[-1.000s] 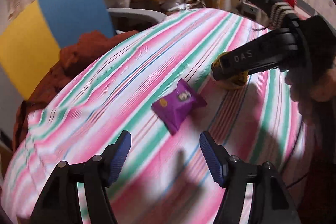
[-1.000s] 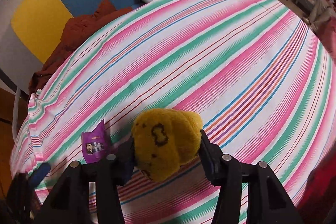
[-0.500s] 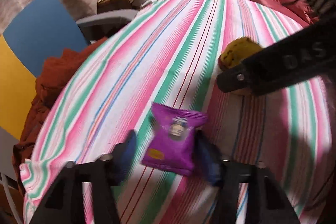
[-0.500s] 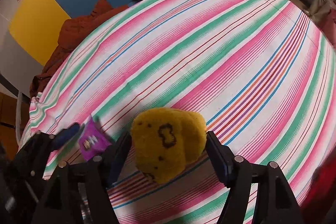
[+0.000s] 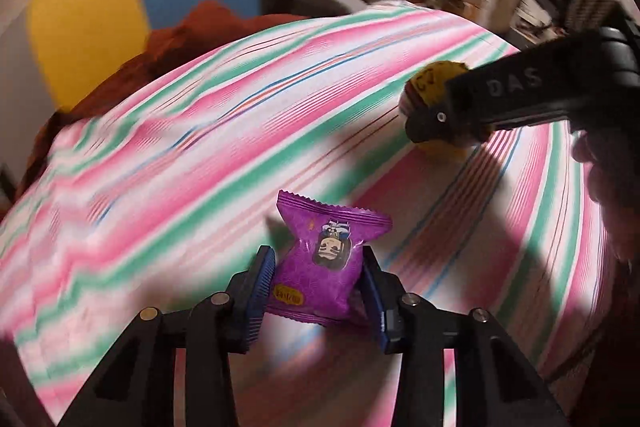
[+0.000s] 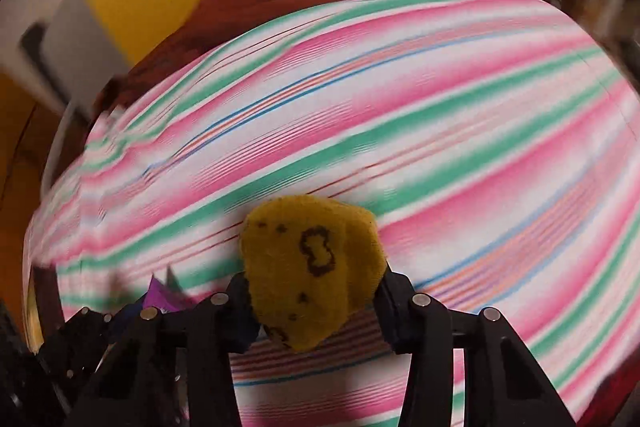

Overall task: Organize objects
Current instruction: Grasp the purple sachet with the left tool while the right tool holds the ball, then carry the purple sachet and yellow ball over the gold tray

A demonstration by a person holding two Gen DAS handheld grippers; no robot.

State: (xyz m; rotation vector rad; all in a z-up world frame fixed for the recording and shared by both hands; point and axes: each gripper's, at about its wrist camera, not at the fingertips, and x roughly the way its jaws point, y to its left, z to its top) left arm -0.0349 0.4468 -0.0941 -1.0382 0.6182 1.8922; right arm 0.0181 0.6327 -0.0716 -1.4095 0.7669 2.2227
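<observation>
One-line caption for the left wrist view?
Left claw grips purple snack packet above striped tablecloth; right claw holds yellow plush.

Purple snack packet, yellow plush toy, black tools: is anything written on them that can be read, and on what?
"DAS": pale letters on the black side of the right gripper.
Yellow label low on the purple snack packet: too small and blurred to read.
Dark embroidered mark on the yellow plush toy: a looped shape, no clear letter.
Nothing else legible.
</observation>
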